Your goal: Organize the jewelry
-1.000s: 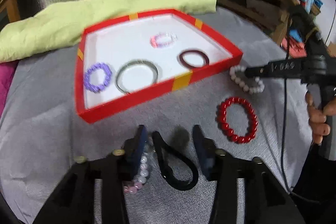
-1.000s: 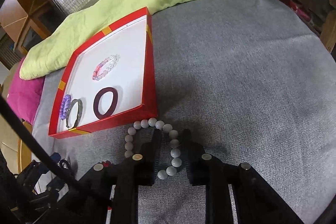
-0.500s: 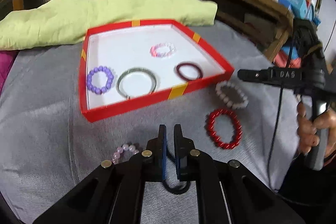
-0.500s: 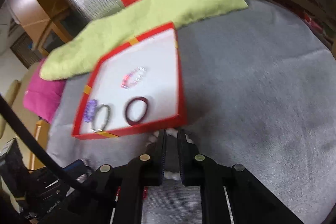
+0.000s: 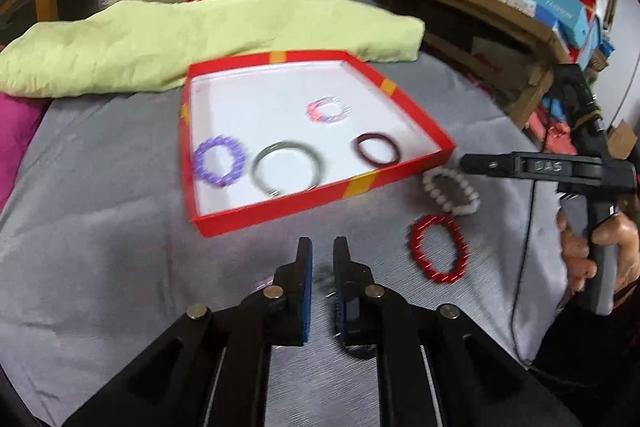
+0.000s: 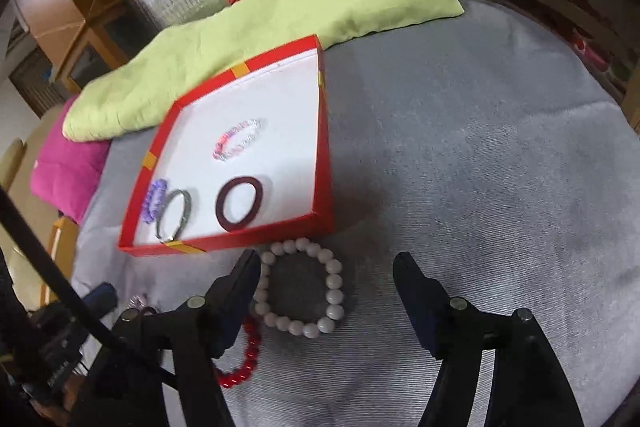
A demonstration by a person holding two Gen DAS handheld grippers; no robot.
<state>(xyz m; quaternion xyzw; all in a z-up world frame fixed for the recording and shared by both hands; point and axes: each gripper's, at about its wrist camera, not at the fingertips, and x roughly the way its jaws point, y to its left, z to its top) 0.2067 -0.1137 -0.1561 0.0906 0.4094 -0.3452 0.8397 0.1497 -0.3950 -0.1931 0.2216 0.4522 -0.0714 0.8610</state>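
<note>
Right claw (image 6: 324,279) reopened, four bracelets in tray (image 5: 320,193), two outside

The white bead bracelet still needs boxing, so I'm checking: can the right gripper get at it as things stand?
Probably yes. The right gripper is open and the white bead bracelet lies flat on the grey cloth just ahead of its fingers, nothing over it. The red box wall sits close behind.

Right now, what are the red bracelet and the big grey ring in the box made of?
The red bracelet looks like round glossy beads, glass or plastic; they catch small highlights. The grey-green bangle looks like one smooth rigid hoop, maybe stone or glass, with a small metal-looking bit at the front. The blur leaves both uncertain.
</note>
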